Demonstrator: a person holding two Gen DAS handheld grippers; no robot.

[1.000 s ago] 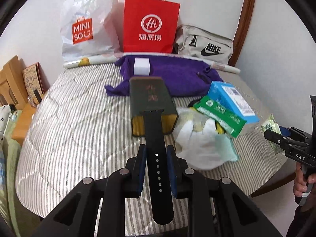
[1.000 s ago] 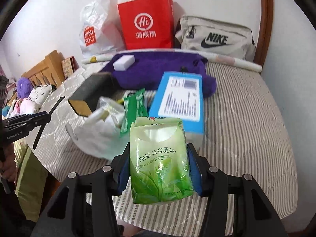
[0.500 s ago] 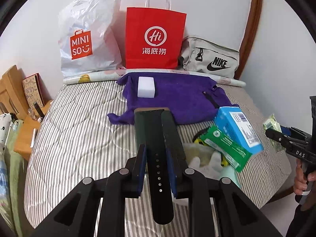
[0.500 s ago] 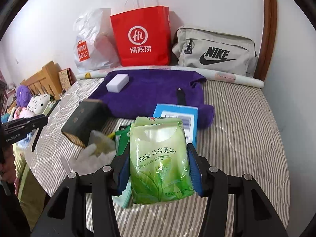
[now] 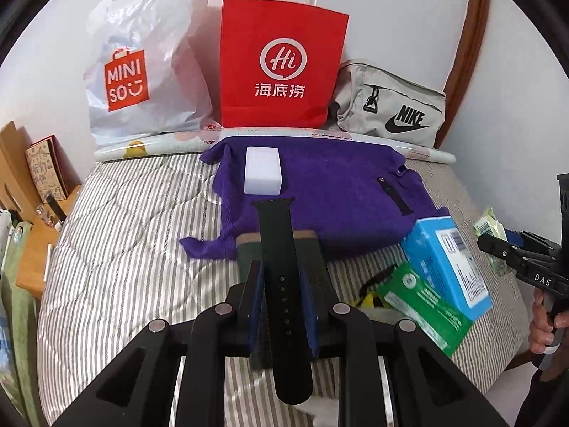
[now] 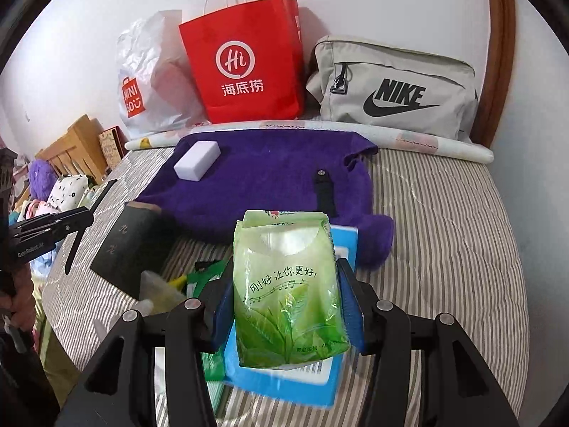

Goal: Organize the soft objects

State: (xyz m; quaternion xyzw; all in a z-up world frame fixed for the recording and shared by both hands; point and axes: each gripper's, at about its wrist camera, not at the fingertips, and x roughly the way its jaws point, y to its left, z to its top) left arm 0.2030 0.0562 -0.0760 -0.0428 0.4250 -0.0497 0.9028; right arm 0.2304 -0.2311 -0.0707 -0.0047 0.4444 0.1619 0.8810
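Note:
My left gripper (image 5: pixel 282 302) is shut on a black watch strap (image 5: pixel 281 284) and holds it above the striped bed, pointing at the purple towel (image 5: pixel 338 192). A white sponge block (image 5: pixel 263 170) and a second black strap piece (image 5: pixel 393 195) lie on the towel. My right gripper (image 6: pixel 288 306) is shut on a green tissue pack (image 6: pixel 288 295), held above a blue box (image 6: pixel 284 380). The towel (image 6: pixel 263 185), sponge (image 6: pixel 197 160) and strap piece (image 6: pixel 325 192) also show in the right wrist view.
A dark green box (image 6: pixel 133 245), a green packet (image 5: pixel 423 309) and the blue box (image 5: pixel 448 259) lie near the bed's front. A Miniso bag (image 5: pixel 142 64), red paper bag (image 5: pixel 281 64) and Nike bag (image 5: pixel 391 106) stand against the wall behind a rolled mat (image 5: pixel 355 138).
Both grippers have moved forward and higher toward the purple towel, each still holding its item. The white glove has dropped out of the left view.

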